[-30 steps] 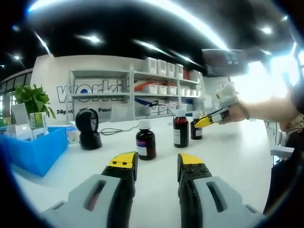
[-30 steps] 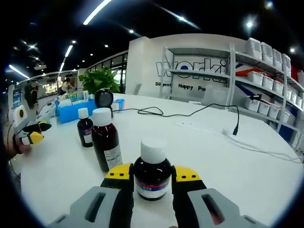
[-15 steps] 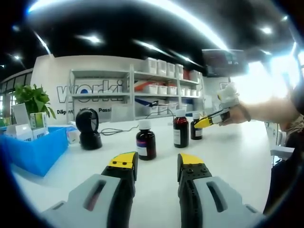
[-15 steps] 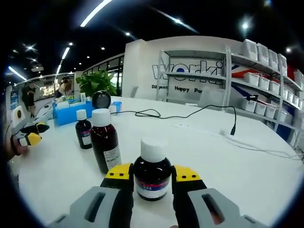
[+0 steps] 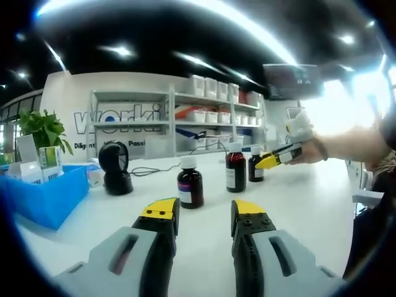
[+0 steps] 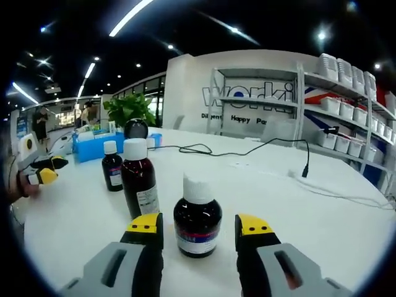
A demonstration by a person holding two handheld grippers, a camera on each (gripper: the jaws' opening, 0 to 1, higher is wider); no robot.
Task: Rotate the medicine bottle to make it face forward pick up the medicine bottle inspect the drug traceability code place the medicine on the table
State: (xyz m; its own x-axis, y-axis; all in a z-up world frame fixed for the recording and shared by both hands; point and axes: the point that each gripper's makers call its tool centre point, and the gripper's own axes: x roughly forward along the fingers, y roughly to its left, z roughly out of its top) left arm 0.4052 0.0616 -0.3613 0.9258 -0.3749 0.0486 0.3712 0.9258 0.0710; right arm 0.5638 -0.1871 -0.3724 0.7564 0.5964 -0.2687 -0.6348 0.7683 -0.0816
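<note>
A small brown medicine bottle [image 6: 197, 216] with a white cap stands upright on the white table [image 6: 309, 210], between the jaws of my right gripper [image 6: 199, 224]. The jaws are open, with a gap on each side of the bottle. A taller brown bottle [image 6: 139, 184] and another small one [image 6: 112, 167] stand to its left. In the left gripper view the same three bottles line up: [image 5: 190, 182], [image 5: 235, 168], [image 5: 255, 164]. My right gripper [image 5: 275, 158] reaches the rightmost one, held by a hand. My left gripper [image 5: 204, 210] hovers open over the table, holding nothing.
A black barcode scanner [image 5: 116, 168] stands at the left, beside a blue bin [image 5: 46, 192] with boxes and a green plant [image 5: 43, 130]. A black cable [image 6: 247, 154] runs across the table. Shelves with white bins [image 6: 346, 124] line the back wall.
My right gripper's jaws have opened away from the small bottle, which now stands free on the table. The left gripper has stayed put.
</note>
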